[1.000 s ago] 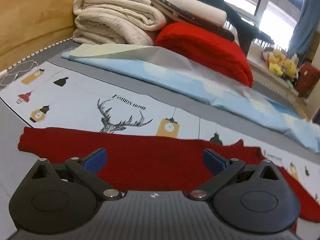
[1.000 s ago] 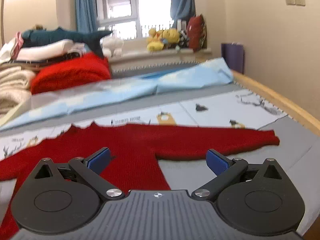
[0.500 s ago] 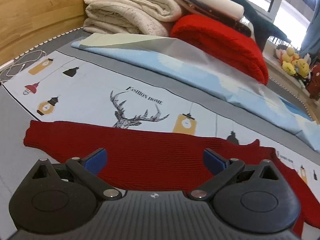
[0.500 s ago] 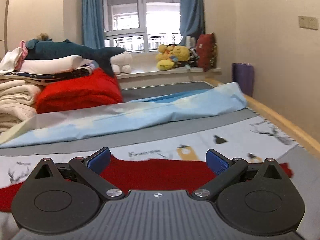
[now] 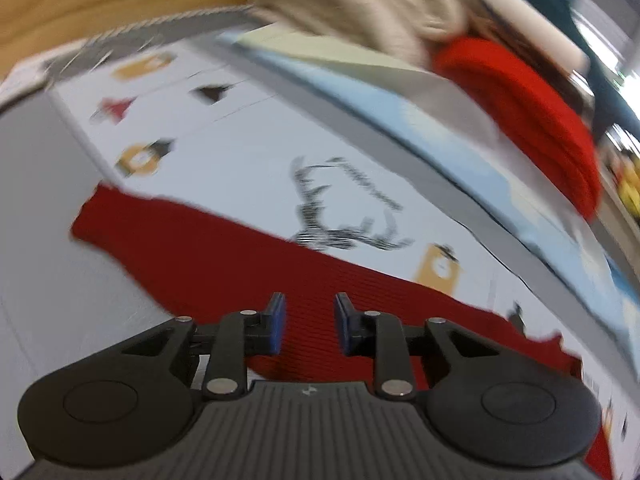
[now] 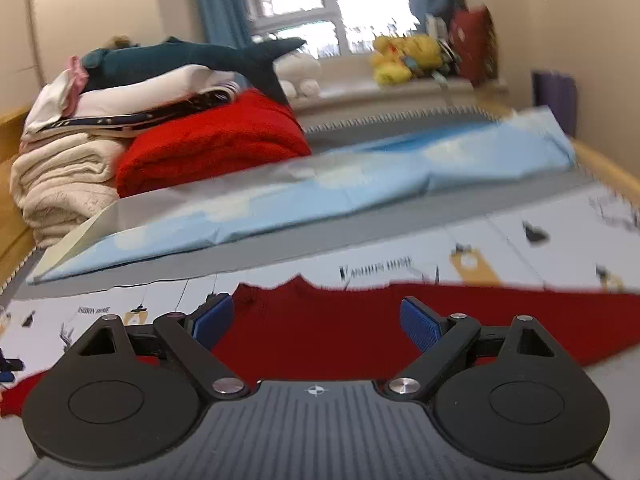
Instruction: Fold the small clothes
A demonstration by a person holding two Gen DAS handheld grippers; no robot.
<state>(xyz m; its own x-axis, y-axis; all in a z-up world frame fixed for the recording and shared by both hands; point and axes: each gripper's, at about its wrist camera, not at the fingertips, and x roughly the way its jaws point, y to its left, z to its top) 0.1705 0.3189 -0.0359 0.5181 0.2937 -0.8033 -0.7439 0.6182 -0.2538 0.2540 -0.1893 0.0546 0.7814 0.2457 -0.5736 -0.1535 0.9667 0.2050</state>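
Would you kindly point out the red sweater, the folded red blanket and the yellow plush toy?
red sweater (image 6: 320, 336): right wrist view, chest below the collar.
folded red blanket (image 6: 212, 144): right wrist view, front face.
yellow plush toy (image 6: 404, 56): right wrist view, body.

On the printed bed sheet (image 6: 520, 240), the words "FASHION HOME" (image 6: 376, 270) are printed in black capitals, blurred but legible, in the right wrist view. The same words recur smaller at the left (image 6: 94, 310). In the left wrist view, the lettering beside the deer drawing cannot be read.
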